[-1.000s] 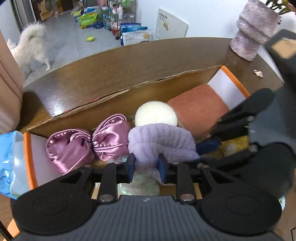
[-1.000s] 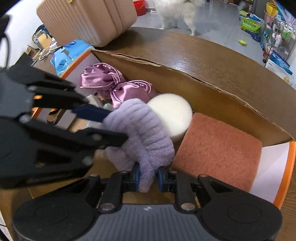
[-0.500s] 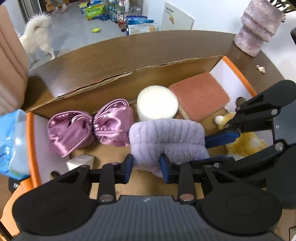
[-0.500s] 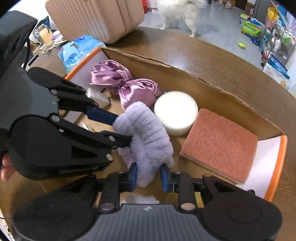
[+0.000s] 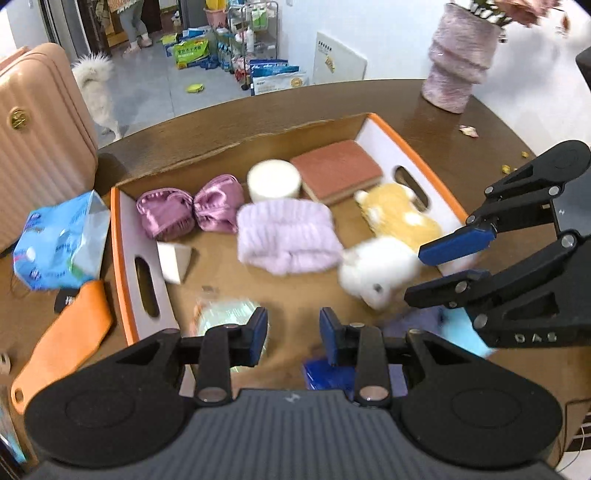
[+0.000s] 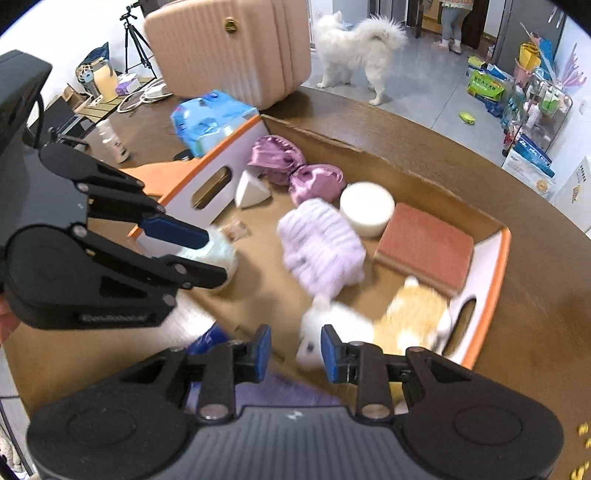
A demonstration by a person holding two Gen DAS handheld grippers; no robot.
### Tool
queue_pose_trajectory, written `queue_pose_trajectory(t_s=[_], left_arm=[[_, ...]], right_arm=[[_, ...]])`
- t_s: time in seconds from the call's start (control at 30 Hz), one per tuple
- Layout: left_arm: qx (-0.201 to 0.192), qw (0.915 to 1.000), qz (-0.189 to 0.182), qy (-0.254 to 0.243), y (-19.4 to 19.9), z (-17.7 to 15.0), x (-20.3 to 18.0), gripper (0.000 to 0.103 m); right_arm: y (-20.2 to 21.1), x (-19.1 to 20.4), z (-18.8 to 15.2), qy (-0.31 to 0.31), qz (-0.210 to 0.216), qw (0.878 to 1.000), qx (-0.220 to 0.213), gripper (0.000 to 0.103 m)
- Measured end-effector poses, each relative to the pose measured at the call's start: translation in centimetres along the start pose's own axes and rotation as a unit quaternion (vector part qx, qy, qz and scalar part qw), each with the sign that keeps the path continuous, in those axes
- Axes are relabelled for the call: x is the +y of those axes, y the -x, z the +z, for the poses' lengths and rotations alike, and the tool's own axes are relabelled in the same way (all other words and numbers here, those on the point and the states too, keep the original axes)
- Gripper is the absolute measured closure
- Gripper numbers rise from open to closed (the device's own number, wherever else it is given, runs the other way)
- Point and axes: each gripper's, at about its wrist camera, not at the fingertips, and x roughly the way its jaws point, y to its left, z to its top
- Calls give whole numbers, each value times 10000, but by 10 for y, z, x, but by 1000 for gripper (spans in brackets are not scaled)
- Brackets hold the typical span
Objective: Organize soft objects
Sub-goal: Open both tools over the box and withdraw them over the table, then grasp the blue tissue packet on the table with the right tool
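Two tools hang over the cardboard box [image 5: 236,142] on the counter [image 6: 461,177], both empty, pads apart. Left tool [image 5: 293,338] and right tool [image 6: 295,352] grip nothing. Lilac headband [image 5: 286,240] lies mid-box, just in front of the white round sponge [image 5: 273,181], satin scrunchie [image 5: 190,212] toward the left wall. Left view alone shows the pink vase [image 5: 460,68] at the counter's far edge; right view alone shows a tripod [image 6: 135,35].
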Motion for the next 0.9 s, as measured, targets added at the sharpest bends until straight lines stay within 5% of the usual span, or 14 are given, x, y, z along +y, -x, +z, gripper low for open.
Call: queue_pose_trajectory(t_s=[0.6, 0.9], left_arm=[[-124, 9981, -451, -390, 35, -132, -101, 71], [-93, 9983, -496, -281, 19, -165, -119, 70]], right_arm=[[48, 46, -159, 124, 255, 9992, -273, 73], [35, 47, -216, 20, 432, 9988, -220, 67]])
